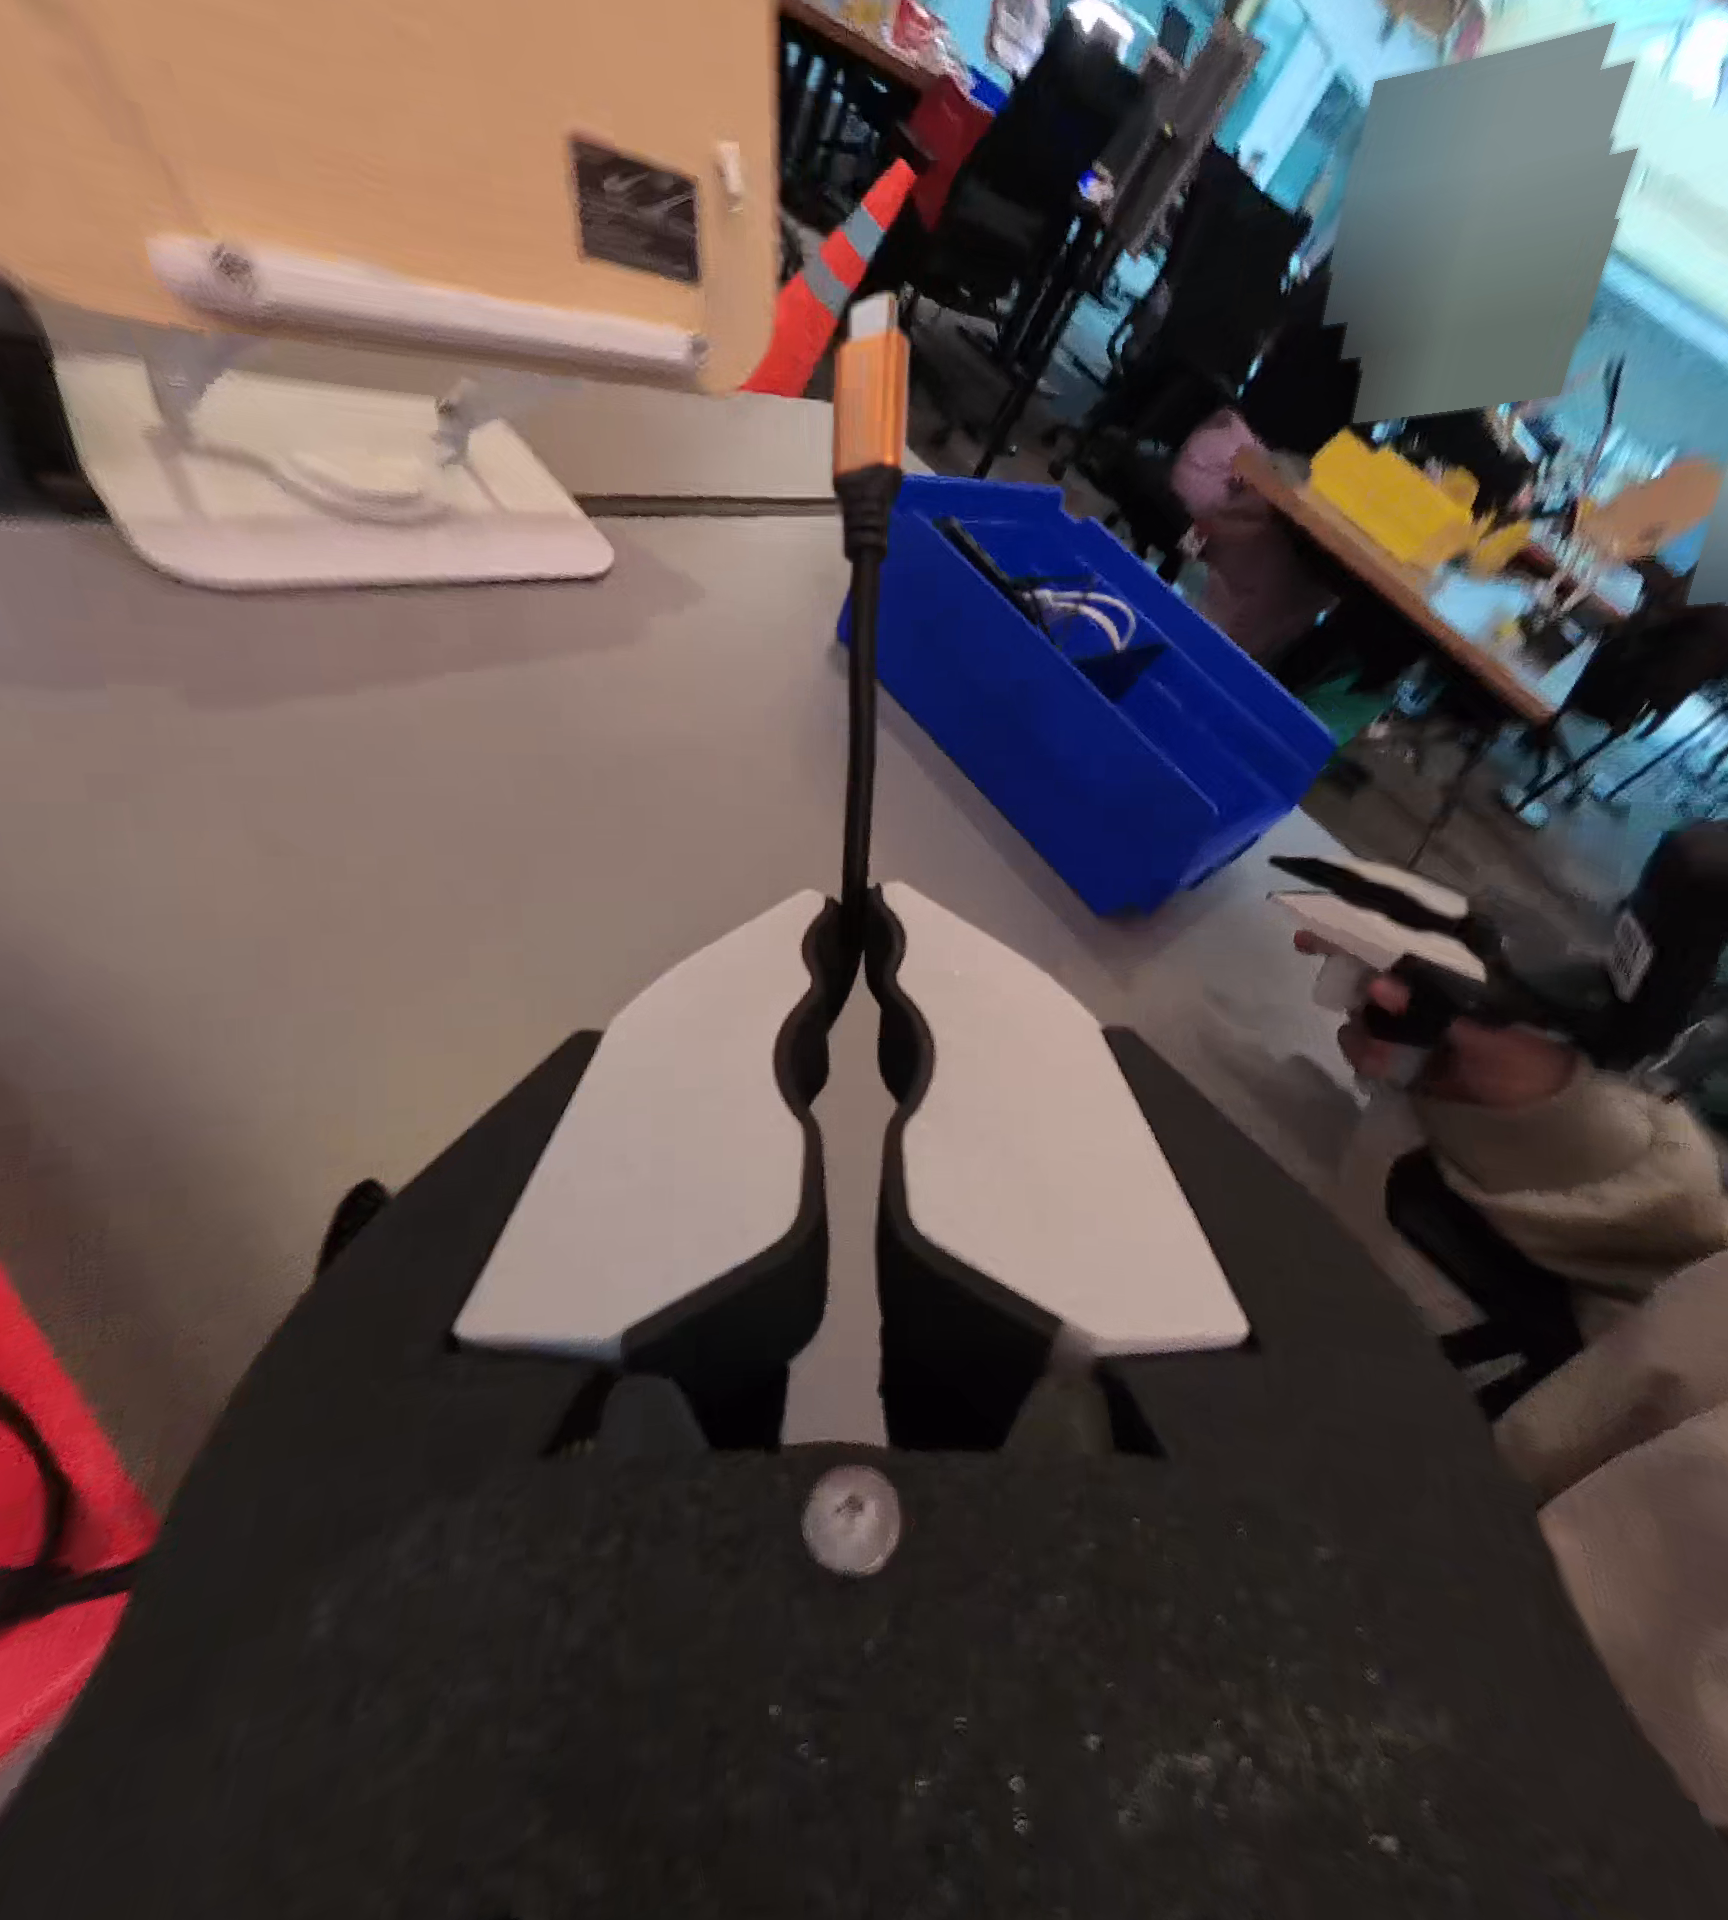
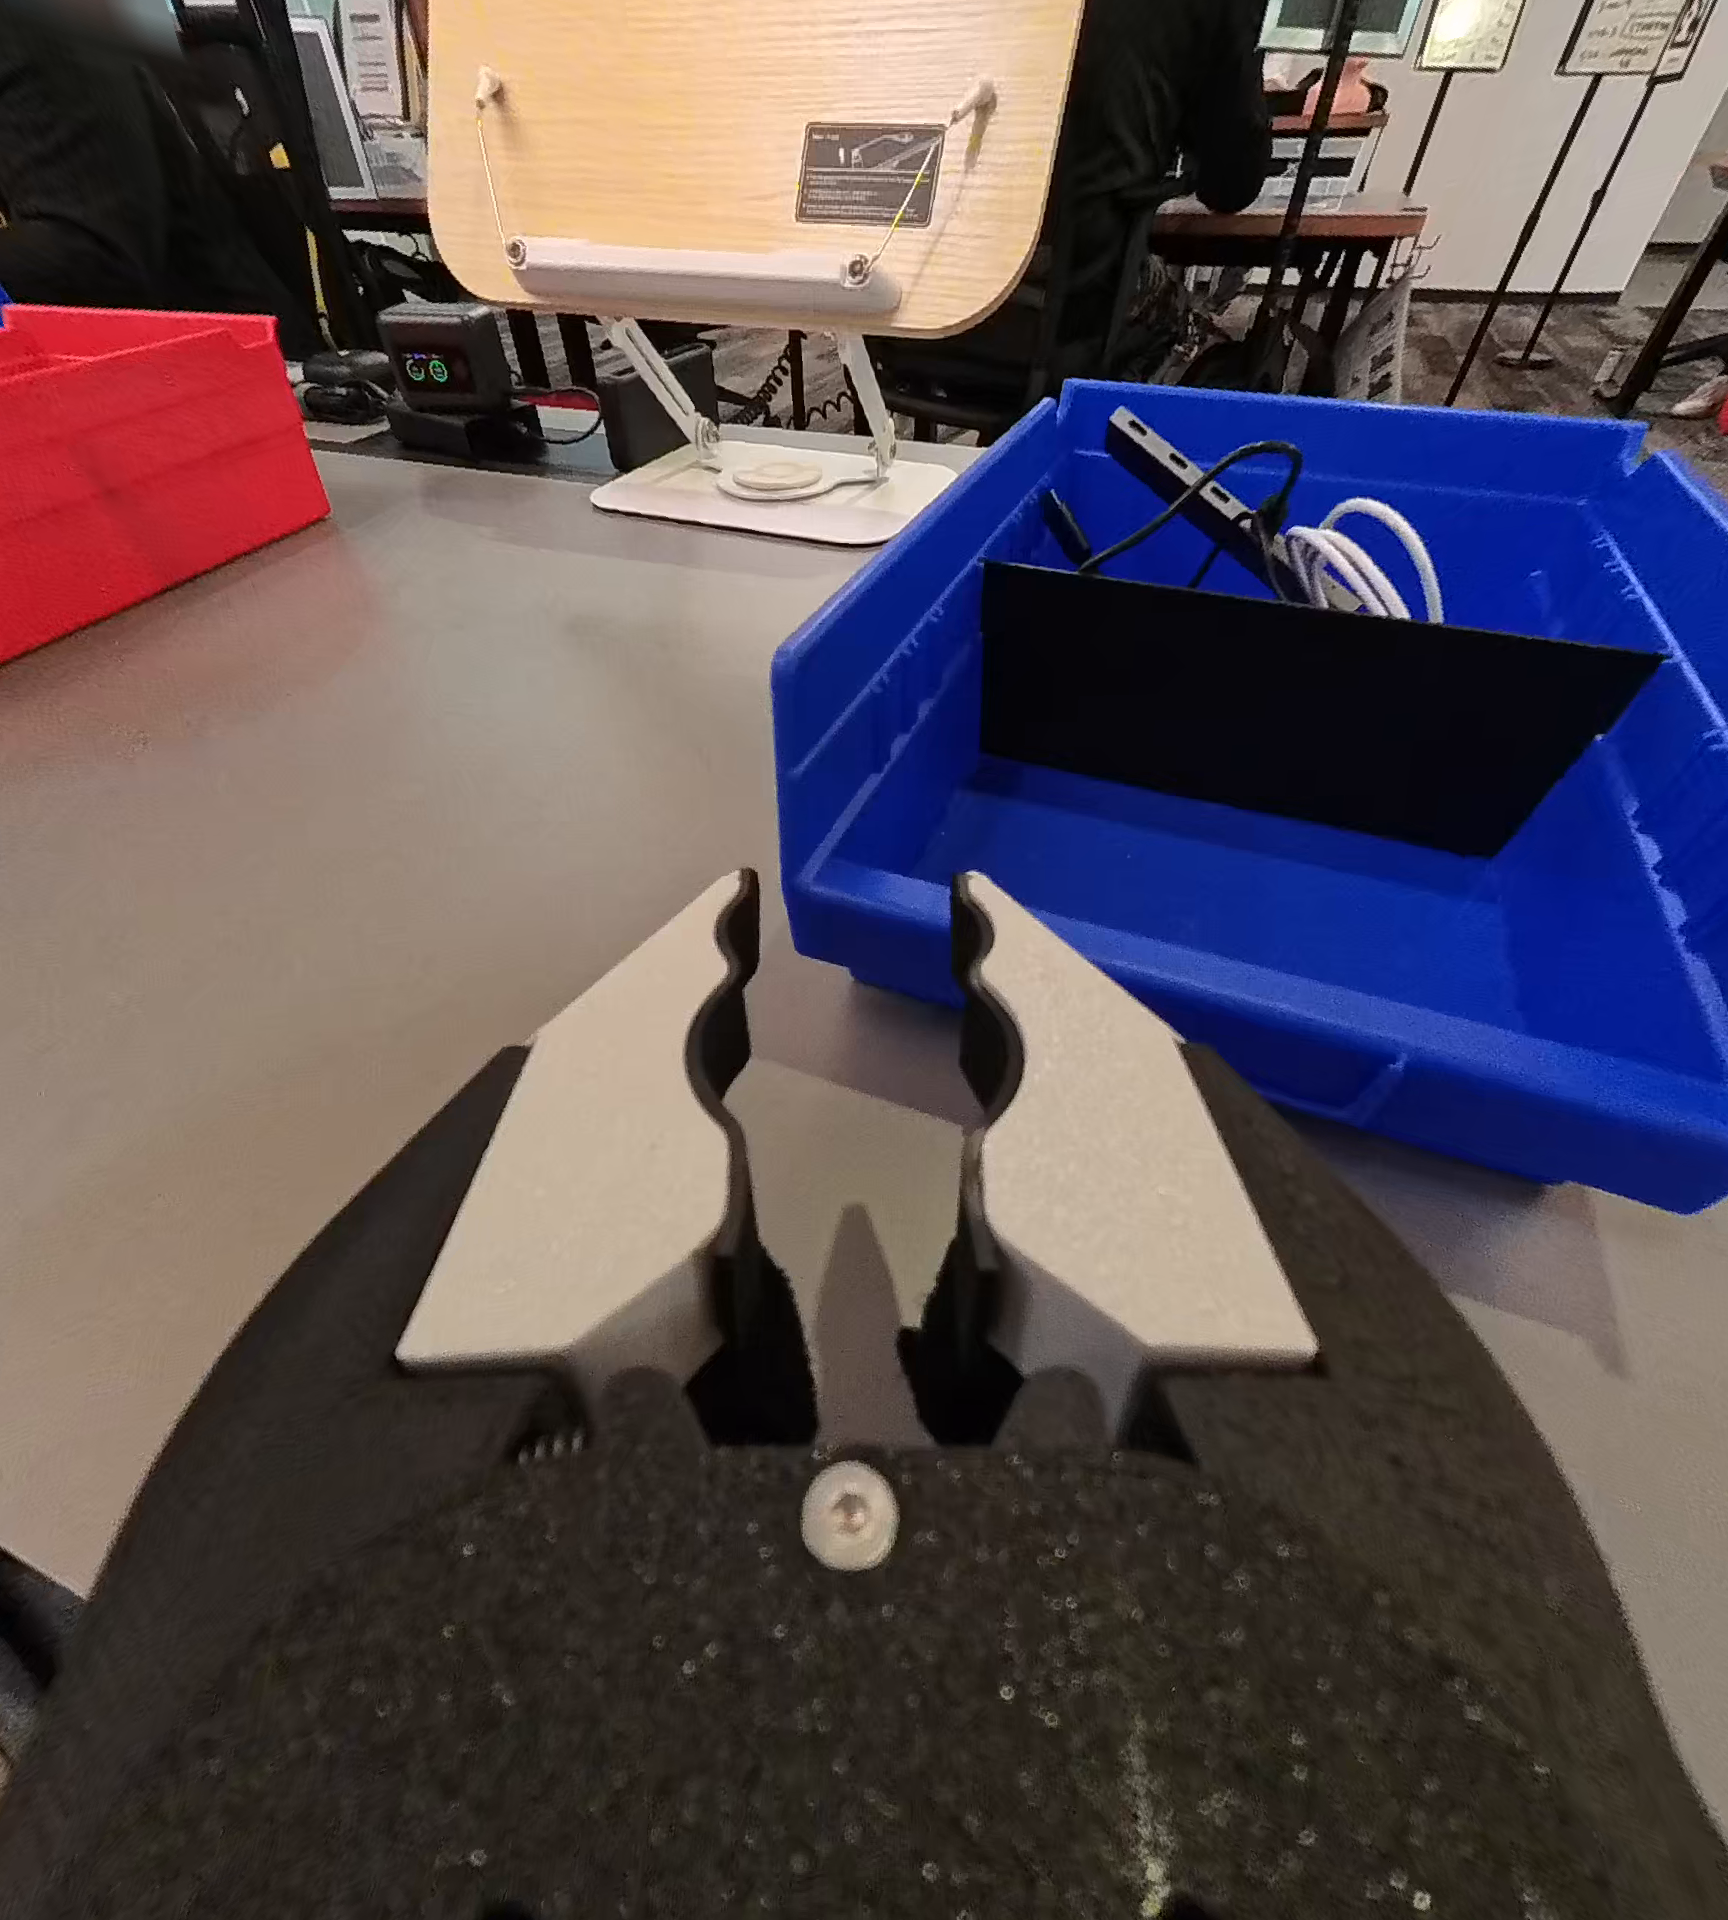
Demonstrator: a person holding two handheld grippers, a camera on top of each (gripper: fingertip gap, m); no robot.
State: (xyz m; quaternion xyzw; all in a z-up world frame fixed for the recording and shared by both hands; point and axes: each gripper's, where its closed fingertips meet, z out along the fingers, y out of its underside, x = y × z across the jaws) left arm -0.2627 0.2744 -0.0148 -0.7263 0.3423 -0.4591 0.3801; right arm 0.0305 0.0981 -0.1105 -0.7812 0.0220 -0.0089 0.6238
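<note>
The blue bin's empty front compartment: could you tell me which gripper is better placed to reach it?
Probably the right gripper: it is open, empty, and right at the blue bin. The left gripper is shut on the cable.

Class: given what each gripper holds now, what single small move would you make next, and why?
Probably carry the left gripper toward the blue plastic bin: it pinches a black cable with an orange metal plug upright above the grey table, the bin's near compartment lies bare, and the right gripper is open, holding nothing.

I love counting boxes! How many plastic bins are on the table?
2: a blue bin by the right tongs, a red bin far left. More may be hidden.
</note>
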